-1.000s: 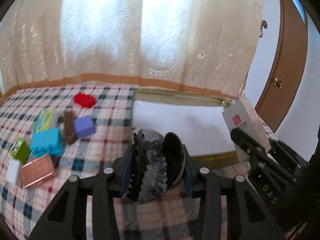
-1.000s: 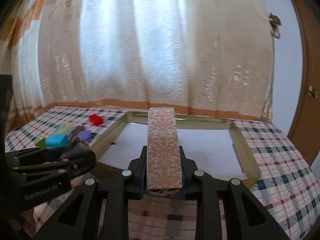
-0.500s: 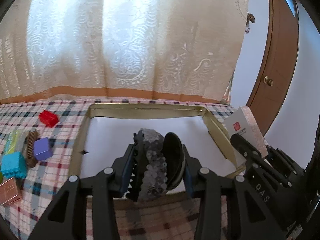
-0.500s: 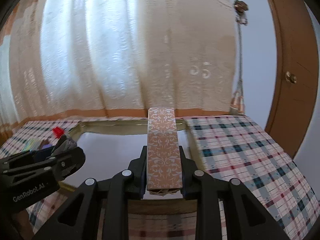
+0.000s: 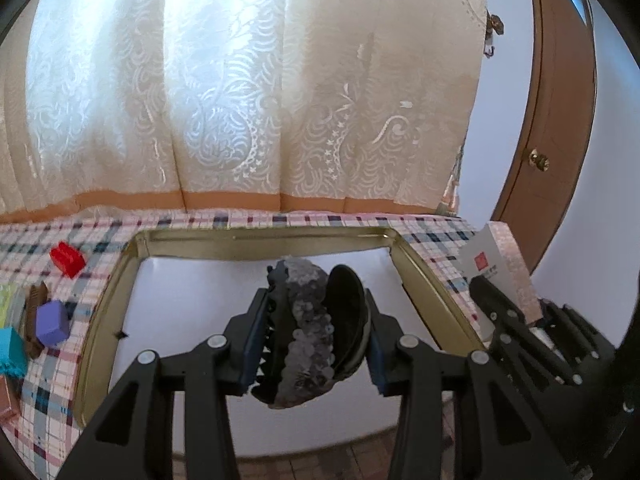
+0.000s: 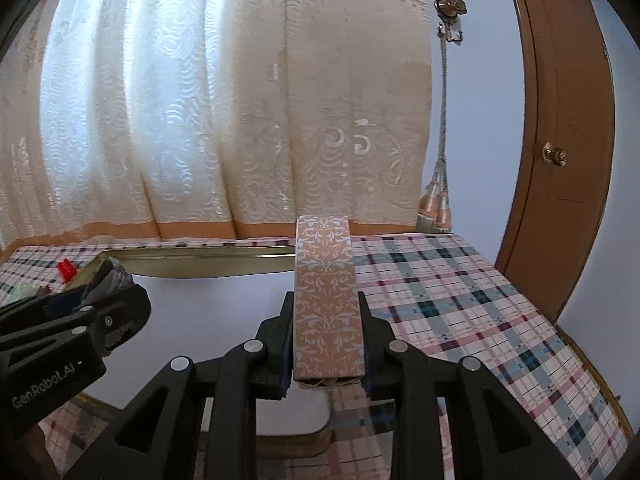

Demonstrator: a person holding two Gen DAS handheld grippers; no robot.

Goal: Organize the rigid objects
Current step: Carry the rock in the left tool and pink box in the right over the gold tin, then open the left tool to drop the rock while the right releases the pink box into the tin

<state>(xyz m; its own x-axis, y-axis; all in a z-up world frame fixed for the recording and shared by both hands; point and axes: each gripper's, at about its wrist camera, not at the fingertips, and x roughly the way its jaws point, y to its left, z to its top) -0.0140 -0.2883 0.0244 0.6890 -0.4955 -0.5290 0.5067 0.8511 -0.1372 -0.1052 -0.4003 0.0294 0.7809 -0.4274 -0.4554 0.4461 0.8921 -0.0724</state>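
My left gripper [image 5: 312, 320] is shut on a black hair claw clip with a grey sequin band [image 5: 310, 320] and holds it above the white floor of a gold-rimmed tray [image 5: 424, 280]. My right gripper [image 6: 326, 336] is shut on a long pink box with a white floral pattern [image 6: 326, 296], over the tray's right rim [image 6: 200, 266]. The pink box [image 5: 496, 268] and right gripper show at the right of the left wrist view. The left gripper [image 6: 100, 304] shows at the left of the right wrist view.
On the plaid cloth left of the tray lie a red brick [image 5: 67, 258], a purple cube [image 5: 52, 322], a brown comb [image 5: 34, 318] and a teal block [image 5: 12, 350]. A lace curtain [image 5: 240, 100] hangs behind. A brown door [image 6: 560, 140] stands at right.
Both grippers have moved to the right and forward with their loads. The left gripper went from beside the tray to over its middle; the right went toward the tray's right rim.
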